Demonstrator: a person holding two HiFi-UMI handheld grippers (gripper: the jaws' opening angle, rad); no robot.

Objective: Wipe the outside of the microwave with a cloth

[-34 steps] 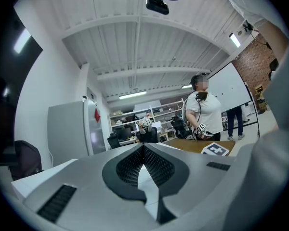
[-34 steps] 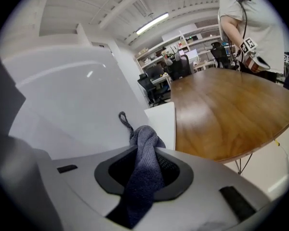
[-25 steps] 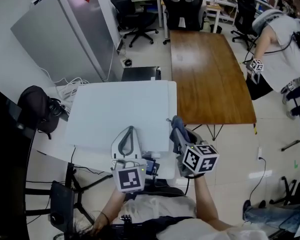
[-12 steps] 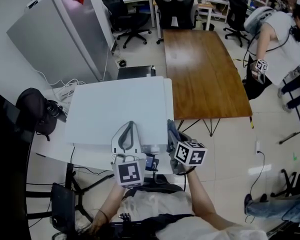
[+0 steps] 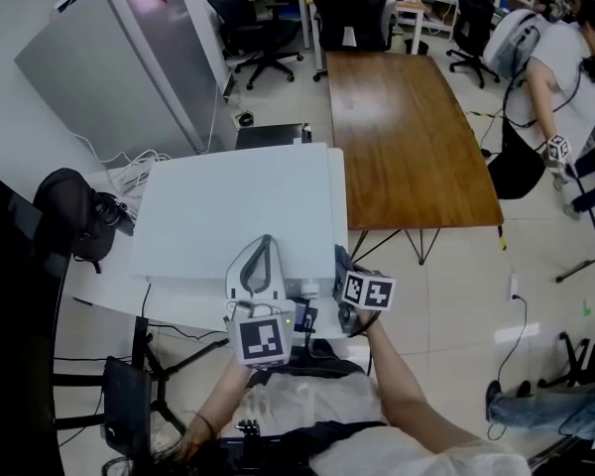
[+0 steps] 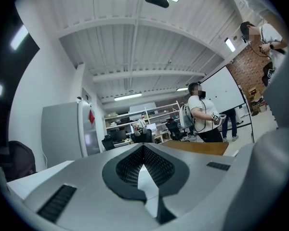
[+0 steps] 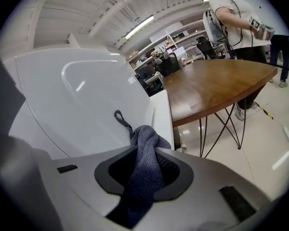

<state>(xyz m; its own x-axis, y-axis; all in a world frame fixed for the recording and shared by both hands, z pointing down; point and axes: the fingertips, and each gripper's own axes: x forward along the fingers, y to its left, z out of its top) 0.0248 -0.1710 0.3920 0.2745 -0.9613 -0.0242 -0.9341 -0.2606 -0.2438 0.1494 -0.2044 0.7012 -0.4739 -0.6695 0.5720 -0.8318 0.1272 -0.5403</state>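
Observation:
From above in the head view, the white microwave (image 5: 238, 206) shows its flat top. My right gripper (image 5: 345, 271) is beside its near right corner, shut on a grey-blue cloth (image 5: 341, 256). In the right gripper view, the cloth (image 7: 145, 143) bunches out between the jaws of the right gripper (image 7: 147, 155), close to the glossy white side of the microwave (image 7: 82, 100); I cannot tell whether it touches. My left gripper (image 5: 265, 241) lies over the microwave's near edge, its jaws shut on nothing. In the left gripper view, the left gripper (image 6: 144, 150) points level across the microwave top (image 6: 24, 179).
A brown wooden table (image 5: 407, 137) stands right of the microwave, on thin metal legs. A grey cabinet (image 5: 109, 67) is at the back left, with a black bag (image 5: 69, 216) and cables below it. A person (image 5: 555, 67) bends at the far right. Office chairs (image 5: 352, 18) stand behind.
My right gripper has sunk lower beside the microwave's right corner, still shut on the cloth. The left gripper has stayed where it was.

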